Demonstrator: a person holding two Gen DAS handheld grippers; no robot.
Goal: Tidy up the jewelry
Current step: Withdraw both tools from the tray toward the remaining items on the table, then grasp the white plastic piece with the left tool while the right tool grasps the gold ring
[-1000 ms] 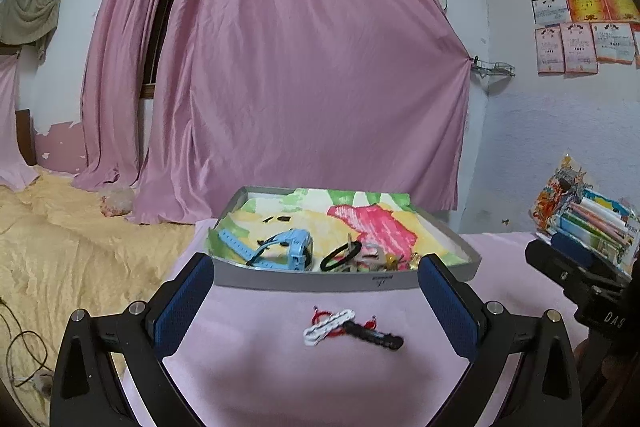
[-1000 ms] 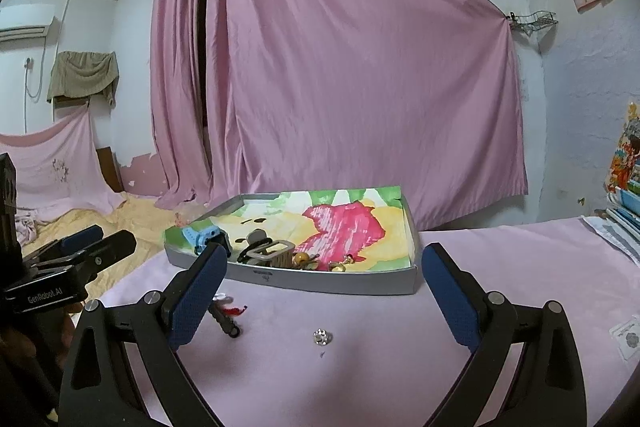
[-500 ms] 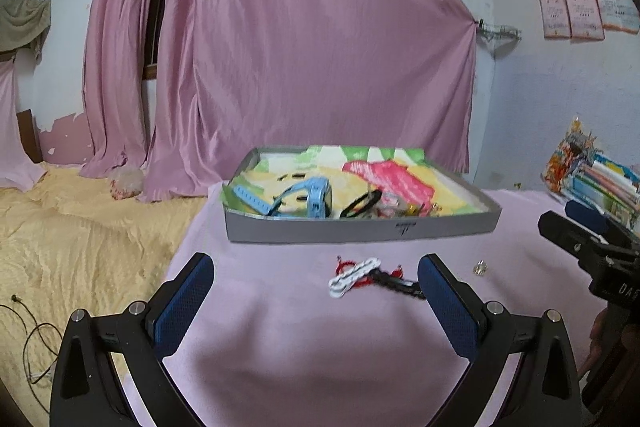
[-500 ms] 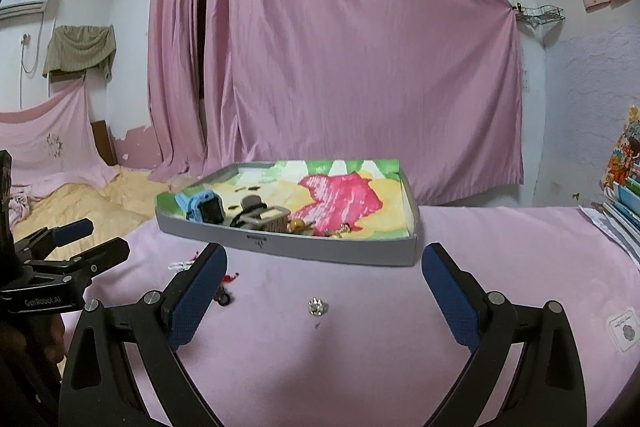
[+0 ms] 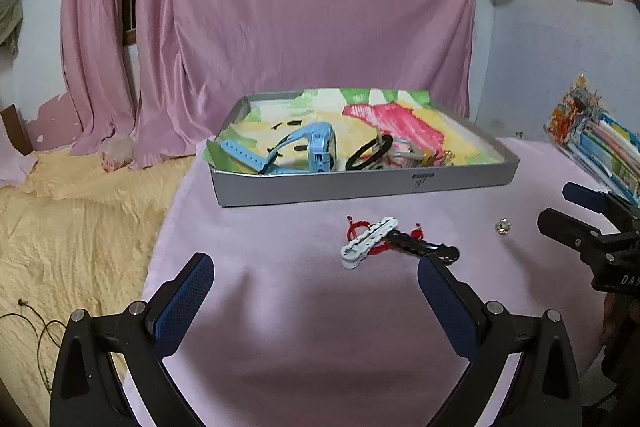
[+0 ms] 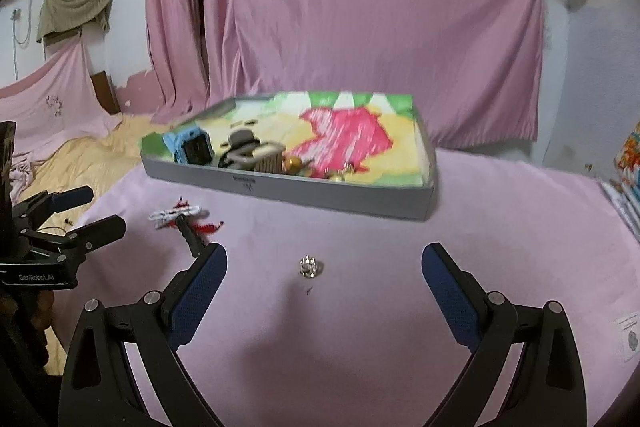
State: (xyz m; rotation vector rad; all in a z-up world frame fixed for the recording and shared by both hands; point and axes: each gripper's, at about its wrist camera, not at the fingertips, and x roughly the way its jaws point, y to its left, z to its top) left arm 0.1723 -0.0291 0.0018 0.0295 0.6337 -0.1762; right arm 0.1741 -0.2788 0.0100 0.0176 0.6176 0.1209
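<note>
A grey tray [image 5: 360, 183] [image 6: 320, 193] with a colourful paper lining sits on the pink cloth and holds a blue watch [image 5: 316, 147] [image 6: 192, 147], a black hair tie [image 5: 368, 153] and small trinkets. In front of it lie a white clip [image 5: 368, 237] [image 6: 178, 214], a red string bracelet [image 5: 354, 225] and a black clip [image 5: 424, 247] [image 6: 190, 237]. A small silver ring [image 5: 503, 225] [image 6: 309, 265] rests alone on the cloth. My left gripper [image 5: 316, 281] is open, short of the clips. My right gripper [image 6: 324, 275] is open, with the ring just ahead between its fingers.
A stack of books and packets [image 5: 596, 143] lies at the right edge of the table. The table's left edge drops to a yellow blanket [image 5: 72, 219]. Pink curtains [image 5: 280, 7] hang behind the tray. A white card [image 6: 630, 337] lies at the right.
Both grippers have tilted down and moved nearer the cloth. The clips and the ring now sit closer to the open fingers. Nothing has been picked up.
</note>
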